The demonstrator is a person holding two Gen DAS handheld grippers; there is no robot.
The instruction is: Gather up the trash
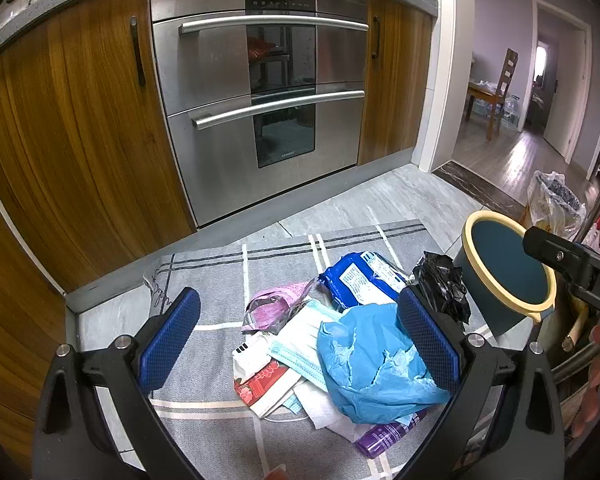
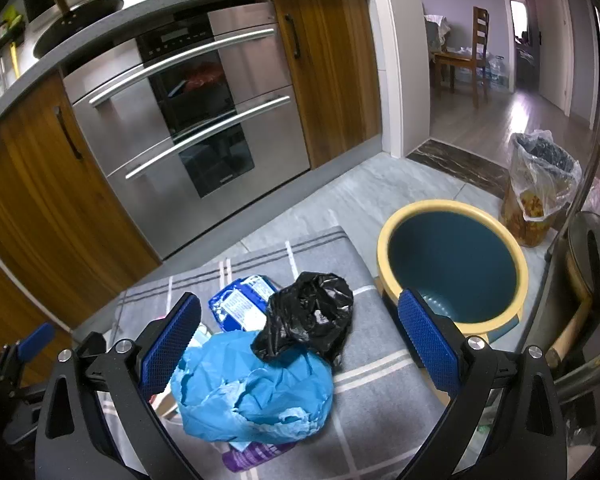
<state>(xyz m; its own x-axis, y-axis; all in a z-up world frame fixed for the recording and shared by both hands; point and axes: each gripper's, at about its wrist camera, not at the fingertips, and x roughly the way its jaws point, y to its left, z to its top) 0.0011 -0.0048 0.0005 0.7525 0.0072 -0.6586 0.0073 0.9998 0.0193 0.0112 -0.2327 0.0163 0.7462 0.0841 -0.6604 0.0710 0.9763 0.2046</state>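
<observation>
The left gripper (image 1: 300,336) hangs over the trash pile (image 1: 332,356) on the grey checked mat (image 1: 204,264), fingers spread wide and gripping nothing. Between them lie the crumpled blue bag (image 1: 364,368), face masks (image 1: 304,340) and a pink wrapper (image 1: 272,308).

The right gripper (image 2: 300,336) is likewise spread and empty. The black bag (image 2: 308,316) and the blue bag lie between its fingers, touching each other. The teal bin (image 2: 452,260) with its yellow rim stands just beside the mat, beyond the right finger.
</observation>
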